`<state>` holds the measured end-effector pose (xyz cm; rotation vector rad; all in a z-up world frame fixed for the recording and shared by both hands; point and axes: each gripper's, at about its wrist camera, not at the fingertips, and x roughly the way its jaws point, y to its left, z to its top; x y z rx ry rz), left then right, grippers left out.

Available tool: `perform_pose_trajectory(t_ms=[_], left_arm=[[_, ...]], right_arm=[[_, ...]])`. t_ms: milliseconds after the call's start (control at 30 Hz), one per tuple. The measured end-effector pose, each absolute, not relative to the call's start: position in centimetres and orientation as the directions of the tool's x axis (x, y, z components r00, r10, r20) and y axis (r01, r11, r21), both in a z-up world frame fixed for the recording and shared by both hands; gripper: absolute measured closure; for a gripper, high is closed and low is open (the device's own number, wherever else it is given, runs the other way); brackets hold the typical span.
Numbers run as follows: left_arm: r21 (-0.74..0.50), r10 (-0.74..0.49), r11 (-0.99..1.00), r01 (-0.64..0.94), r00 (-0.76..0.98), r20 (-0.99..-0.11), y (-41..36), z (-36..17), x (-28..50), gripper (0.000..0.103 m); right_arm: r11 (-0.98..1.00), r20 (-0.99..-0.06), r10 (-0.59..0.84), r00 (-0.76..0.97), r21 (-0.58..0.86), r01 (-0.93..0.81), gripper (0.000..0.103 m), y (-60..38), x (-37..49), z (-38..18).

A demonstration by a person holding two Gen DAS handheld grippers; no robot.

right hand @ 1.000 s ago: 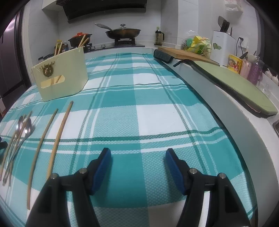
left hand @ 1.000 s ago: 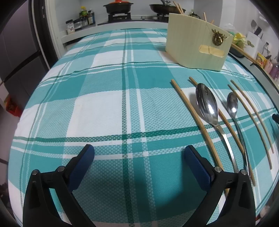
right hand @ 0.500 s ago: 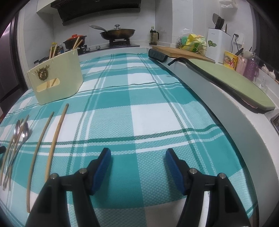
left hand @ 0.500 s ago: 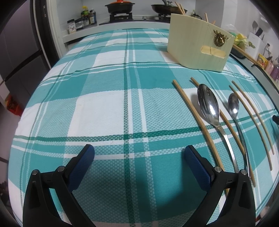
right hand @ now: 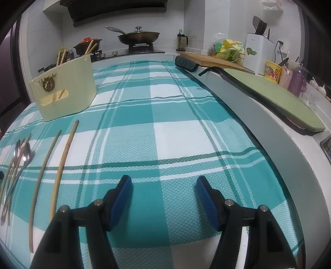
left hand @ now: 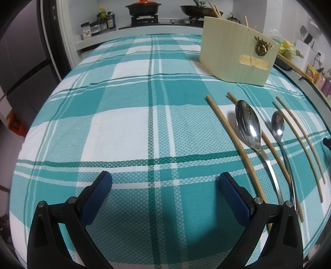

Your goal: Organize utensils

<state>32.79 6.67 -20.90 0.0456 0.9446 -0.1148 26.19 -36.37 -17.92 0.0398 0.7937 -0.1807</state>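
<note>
Desk (right hand: 238, 99) covered by teal-and-white plaid cloth (right hand: 165, 128). Stove at the far end: lidded wok (right hand: 138, 37) on one burner, black pot with red lid (left hand: 142, 7) on the other. Bottles and jars (left hand: 97, 24) on the ledge left of the stove. Right side: green board (right hand: 279, 105) on the counter edge, wooden cutting board (right hand: 206, 59), white knife block (right hand: 258, 51), dark bottle (right hand: 181, 41). Grey fridge (left hand: 20, 62) far left.

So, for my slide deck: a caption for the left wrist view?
Open left gripper hovers over plaid tablecloth; two spoons and four chopsticks lie before a cream utensil holder.
</note>
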Motion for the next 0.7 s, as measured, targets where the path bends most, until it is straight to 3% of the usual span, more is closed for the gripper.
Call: perform_pose_trajectory(t_ms=[700], left_arm=[[-0.009, -0.073, 0.994, 0.112, 0.581, -0.810, 6.74, -20.93, 32.83, 0.000]], right_arm=[[0.983, -0.738, -0.164, 0.655, -0.065, 0.173, 0.036, -36.06, 26.59, -18.22]])
